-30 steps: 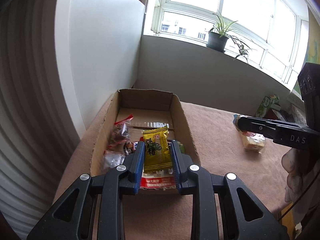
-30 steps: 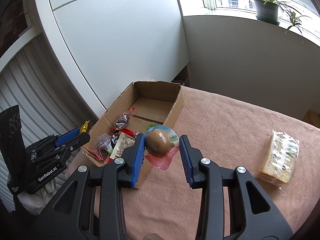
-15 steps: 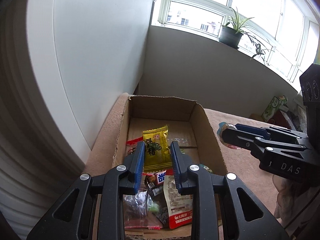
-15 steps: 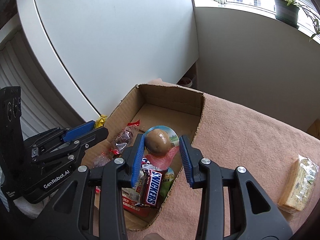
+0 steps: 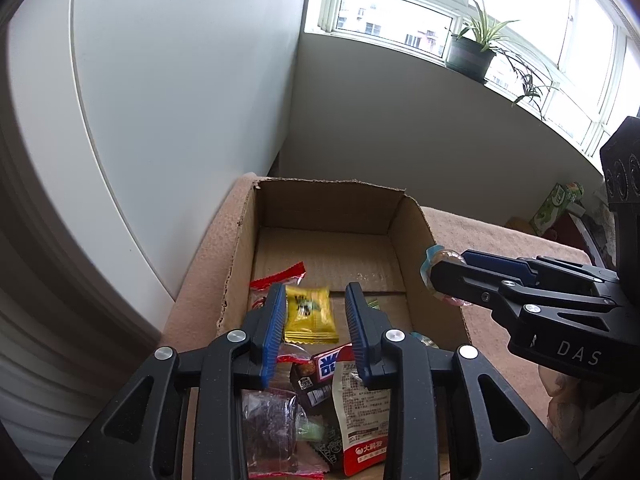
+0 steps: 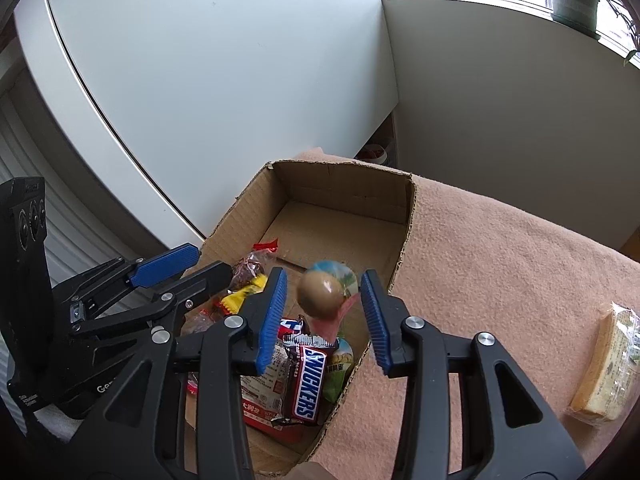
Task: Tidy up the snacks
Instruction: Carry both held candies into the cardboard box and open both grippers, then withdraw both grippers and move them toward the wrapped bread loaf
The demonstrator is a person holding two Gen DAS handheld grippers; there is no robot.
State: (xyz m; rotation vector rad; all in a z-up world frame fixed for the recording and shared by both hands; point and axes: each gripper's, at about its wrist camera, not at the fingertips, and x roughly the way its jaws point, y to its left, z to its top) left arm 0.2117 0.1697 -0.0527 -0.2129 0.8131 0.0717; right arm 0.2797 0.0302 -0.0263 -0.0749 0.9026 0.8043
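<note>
A cardboard box (image 5: 336, 204) (image 6: 344, 192) stands on a pink cloth. My left gripper (image 5: 316, 320) is open above the box; the yellow snack packet (image 5: 310, 314) lies loose between its fingers, inside the box. My right gripper (image 6: 324, 312) is open over the box's right wall; the packed brown egg (image 6: 322, 294) sits free between its fingers, touching neither. It also shows in the left wrist view (image 5: 438, 258). A Snickers bar (image 6: 308, 376) and several other packets (image 5: 364, 412) lie in the near end of the box.
A wrapped cake slice (image 6: 608, 364) lies on the cloth (image 6: 500, 280) at the right. A white cabinet (image 6: 220, 80) stands left of the box. A potted plant (image 5: 472, 54) sits on the window sill. A green carton (image 5: 556, 208) stands far right.
Both grippers moved forward over the box and opened. The yellow packet dropped from the left fingers into the box. The right fingers let go of the egg packet.
</note>
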